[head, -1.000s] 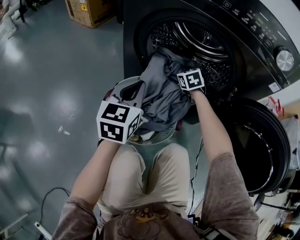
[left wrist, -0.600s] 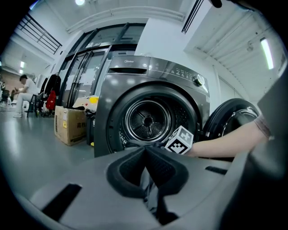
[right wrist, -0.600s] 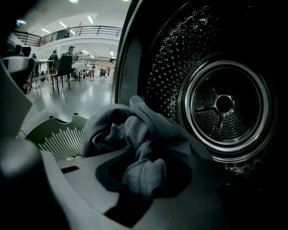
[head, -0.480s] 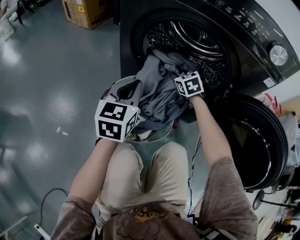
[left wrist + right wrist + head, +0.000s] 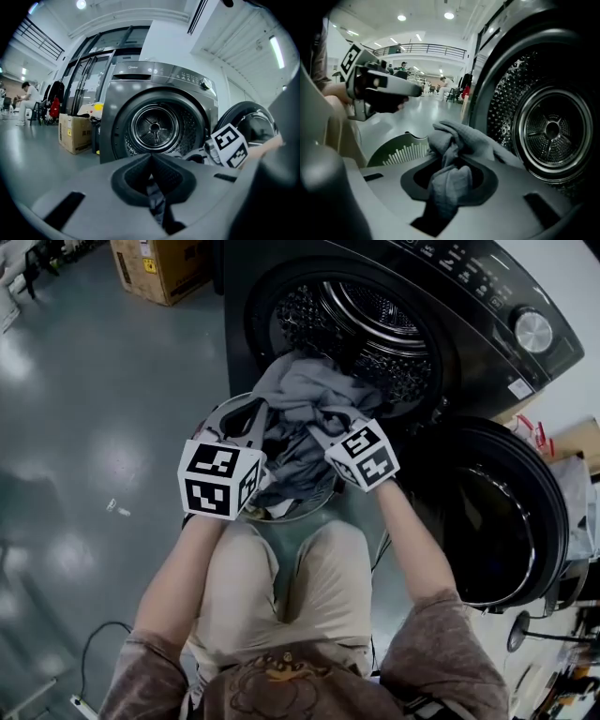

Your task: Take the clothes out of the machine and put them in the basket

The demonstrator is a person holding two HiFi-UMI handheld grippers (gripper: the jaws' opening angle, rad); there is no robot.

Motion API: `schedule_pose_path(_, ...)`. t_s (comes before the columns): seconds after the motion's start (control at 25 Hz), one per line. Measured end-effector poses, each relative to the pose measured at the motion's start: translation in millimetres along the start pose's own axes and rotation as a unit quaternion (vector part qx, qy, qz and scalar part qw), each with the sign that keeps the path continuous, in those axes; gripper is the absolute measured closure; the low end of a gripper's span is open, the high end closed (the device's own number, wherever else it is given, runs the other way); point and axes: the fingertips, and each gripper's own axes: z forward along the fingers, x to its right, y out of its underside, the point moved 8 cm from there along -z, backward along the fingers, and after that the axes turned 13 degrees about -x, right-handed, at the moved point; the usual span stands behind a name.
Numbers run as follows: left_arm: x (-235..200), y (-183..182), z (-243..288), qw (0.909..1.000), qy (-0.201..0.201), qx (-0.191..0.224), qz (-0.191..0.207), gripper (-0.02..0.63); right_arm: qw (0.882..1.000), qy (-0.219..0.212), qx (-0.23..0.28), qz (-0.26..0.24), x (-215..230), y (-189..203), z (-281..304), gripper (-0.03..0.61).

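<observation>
"Where did the cloth lie from your grippers?"

"The grey garment (image 5: 300, 390) ran away ahead of both. Its length stretched from the mouth of the machine (image 5: 375, 324) back and down toward the basket (image 5: 401, 152), which sat just below my jaws. My right gripper (image 5: 449, 178) had just been closing and was clamped on a bunched fold of the garment. My left gripper (image 5: 152, 187), just beside it, was pinched together on a thinner strip of what looked to be the same cloth."

"Which one was nearer the drum?"

"The right, I judged. The far end lay over the drum's lip, ahead of that gripper and a little above it. So the pull I had coming would need to go back toward me along the garment's length, then down into the basket."
</observation>
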Motion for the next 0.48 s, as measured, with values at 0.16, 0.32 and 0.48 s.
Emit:
schedule_pose_path(0.16, 1.7, -1.4, -1.4, 1.0, -0.004, 0.003, -0.001, 0.607, 0.999, -0.044, 0.003, -0.012, -46.8, 6.4, -9.4, 0.497)
schedule_pose_path(0.32, 4.8, -1.7, -4.1, 1.0, -0.007, 0.003, 0.001, 0.607, 0.996, -0.09, 0.001, -0.028, -88.1, 12.4, -7.6, 0.495)
schedule_pose_path(0.48, 4.8, -0.5, -8.1, 0.9999, -0.012, 0.003, -0.002, 0.606, 0.992, -0.114, 0.003, -0.05, -117.6, 17.3, -5.9, 0.457)
